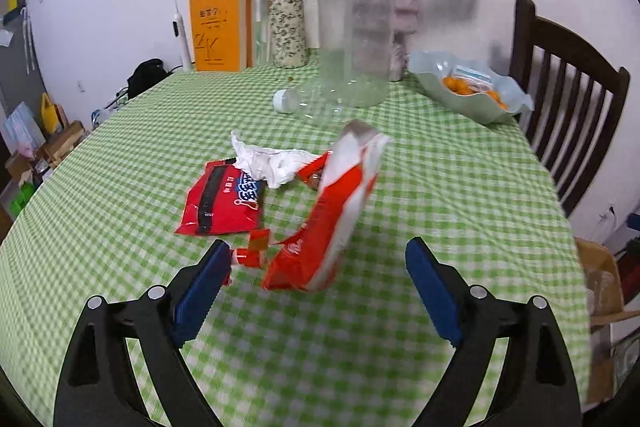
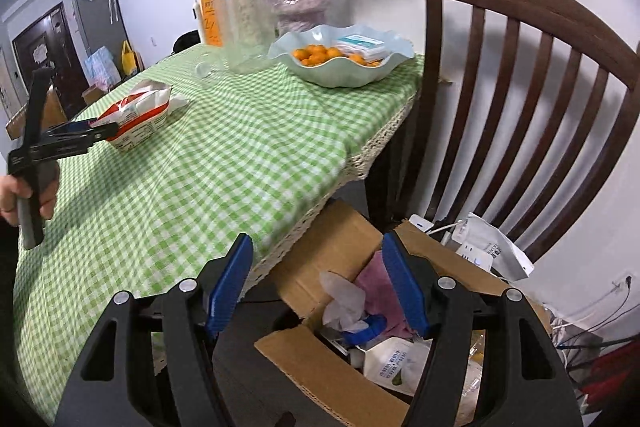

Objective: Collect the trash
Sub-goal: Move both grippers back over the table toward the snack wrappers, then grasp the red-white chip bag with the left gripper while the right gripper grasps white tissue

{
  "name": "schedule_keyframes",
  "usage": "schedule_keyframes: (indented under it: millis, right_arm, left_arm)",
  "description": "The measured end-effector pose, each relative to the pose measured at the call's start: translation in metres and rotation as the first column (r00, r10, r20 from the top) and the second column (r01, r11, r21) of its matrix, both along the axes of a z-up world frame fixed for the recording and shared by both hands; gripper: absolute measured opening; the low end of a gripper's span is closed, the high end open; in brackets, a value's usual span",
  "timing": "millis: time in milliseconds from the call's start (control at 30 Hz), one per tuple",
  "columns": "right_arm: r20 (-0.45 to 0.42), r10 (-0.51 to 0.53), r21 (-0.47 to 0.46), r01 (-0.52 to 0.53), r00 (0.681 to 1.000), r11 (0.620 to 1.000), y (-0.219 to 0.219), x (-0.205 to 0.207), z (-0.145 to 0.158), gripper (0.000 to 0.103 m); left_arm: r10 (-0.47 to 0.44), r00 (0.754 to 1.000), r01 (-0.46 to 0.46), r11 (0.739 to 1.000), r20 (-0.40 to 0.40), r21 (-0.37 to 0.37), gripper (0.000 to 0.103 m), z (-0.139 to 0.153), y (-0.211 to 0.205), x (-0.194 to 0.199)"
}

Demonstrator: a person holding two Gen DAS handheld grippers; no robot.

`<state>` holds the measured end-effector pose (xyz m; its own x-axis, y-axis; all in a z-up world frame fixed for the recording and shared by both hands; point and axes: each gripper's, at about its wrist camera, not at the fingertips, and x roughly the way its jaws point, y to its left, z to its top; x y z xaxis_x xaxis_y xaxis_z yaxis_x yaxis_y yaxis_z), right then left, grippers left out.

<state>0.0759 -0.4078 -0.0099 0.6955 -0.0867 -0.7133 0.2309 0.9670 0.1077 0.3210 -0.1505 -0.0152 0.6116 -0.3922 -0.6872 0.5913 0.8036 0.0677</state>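
While the left gripper (image 1: 318,259) gapes, the wrapper (image 1: 320,227) lies between.

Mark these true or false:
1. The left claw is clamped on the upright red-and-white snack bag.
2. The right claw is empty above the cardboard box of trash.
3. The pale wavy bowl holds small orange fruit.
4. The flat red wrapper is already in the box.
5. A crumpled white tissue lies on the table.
1. False. The left claw is open; the upright red-and-white snack bag stands between its jaws, touching at most the left pad.
2. True. The right claw holds nothing over the cardboard box.
3. True, in the pale wavy bowl.
4. False. The flat red wrapper lies on the green checked tablecloth.
5. True: the crumpled white tissue sits beside the wrapper.
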Motion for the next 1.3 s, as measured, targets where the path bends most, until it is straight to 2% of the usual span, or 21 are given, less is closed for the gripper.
schedule_keyframes:
  millis: [33, 67, 100, 133, 167, 267, 333, 500, 567, 667, 767, 867, 933, 1000, 1200, 1300]
  right_arm:
    - [0.0, 0.004, -0.002, -0.004, 1.0, 1.0, 0.002, 0.001, 0.001, 0.065]
    - [-0.001, 0.008, -0.003, -0.008, 1.0, 1.0, 0.004, 0.002, 0.001, 0.065]
    - [-0.003, 0.011, -0.005, -0.011, 1.0, 1.0, 0.005, 0.003, 0.001, 0.065]
    - [-0.006, 0.012, -0.007, -0.012, 1.0, 1.0, 0.006, 0.005, 0.001, 0.065]
    - [-0.008, 0.013, -0.008, -0.013, 1.0, 1.0, 0.008, 0.006, 0.0, 0.065]
    - [-0.012, 0.025, -0.012, -0.025, 1.0, 1.0, 0.012, 0.014, 0.001, 0.065]
    - [-0.012, 0.046, -0.026, -0.046, 0.999, 0.999, 0.019, 0.023, 0.005, 0.065]
    - [0.017, 0.121, -0.07, -0.12, 0.992, 0.99, 0.044, 0.052, 0.024, 0.065]
    - [0.037, 0.163, -0.094, -0.159, 0.986, 0.983, 0.06, 0.07, 0.034, 0.065]
    - [0.061, 0.213, -0.123, -0.204, 0.975, 0.971, 0.081, 0.096, 0.047, 0.065]
    - [0.069, 0.262, -0.134, -0.252, 0.963, 0.959, 0.101, 0.128, 0.055, 0.065]
    - [0.052, 0.316, -0.129, -0.308, 0.947, 0.943, 0.123, 0.164, 0.055, 0.065]
    - [0.025, 0.34, -0.123, -0.335, 0.94, 0.934, 0.136, 0.192, 0.051, 0.065]
    - [-0.012, 0.371, -0.077, -0.371, 0.928, 0.925, 0.147, 0.227, 0.041, 0.065]
    - [-0.08, 0.325, 0.032, -0.324, 0.942, 0.946, 0.155, 0.302, 0.011, 0.064]
    - [-0.109, 0.301, 0.037, -0.299, 0.947, 0.954, 0.161, 0.322, -0.003, 0.055]
  left_arm:
    - [0.009, 1.0, -0.009, 1.0, 0.002, 0.011, 0.075, -0.004, -0.001, 0.002]
    - [0.004, 1.0, -0.004, 1.0, -0.002, 0.013, 0.06, -0.008, -0.002, 0.003]
    - [-0.005, 1.0, 0.005, 1.0, -0.008, 0.01, 0.048, -0.009, -0.002, 0.002]
    - [-0.036, 0.999, 0.036, 0.999, -0.015, -0.01, 0.021, -0.006, -0.001, 0.0]
    - [-0.06, 0.998, 0.059, 0.998, -0.015, -0.023, 0.018, -0.003, 0.0, 0.0]
    - [-0.072, 0.997, 0.075, 0.992, 0.037, -0.101, 0.016, 0.022, 0.012, -0.006]
    - [-0.057, 0.997, 0.066, 0.982, 0.054, -0.179, 0.016, 0.047, 0.029, -0.007]
    - [0.031, 0.993, 0.008, 0.947, 0.115, -0.321, 0.016, 0.1, 0.083, -0.006]
    - [0.069, 0.99, -0.024, 0.937, 0.119, -0.349, 0.016, 0.11, 0.1, -0.003]
    - [0.17, 0.981, -0.127, 0.924, 0.09, -0.362, 0.016, 0.117, 0.125, 0.007]
    - [0.258, 0.965, -0.229, 0.915, 0.046, -0.332, 0.016, 0.114, 0.141, 0.022]
    - [0.299, 0.954, -0.283, 0.895, -0.008, -0.346, 0.016, 0.114, 0.161, 0.03]
    - [0.315, 0.949, -0.304, 0.883, -0.028, -0.358, 0.016, 0.113, 0.171, 0.033]
    - [0.326, 0.945, -0.318, 0.881, -0.038, -0.351, 0.016, 0.112, 0.176, 0.033]
    - [0.329, 0.942, -0.331, 0.871, -0.069, -0.363, 0.016, 0.111, 0.184, 0.038]
    - [0.333, 0.94, -0.336, 0.858, -0.077, -0.388, 0.016, 0.115, 0.192, 0.037]
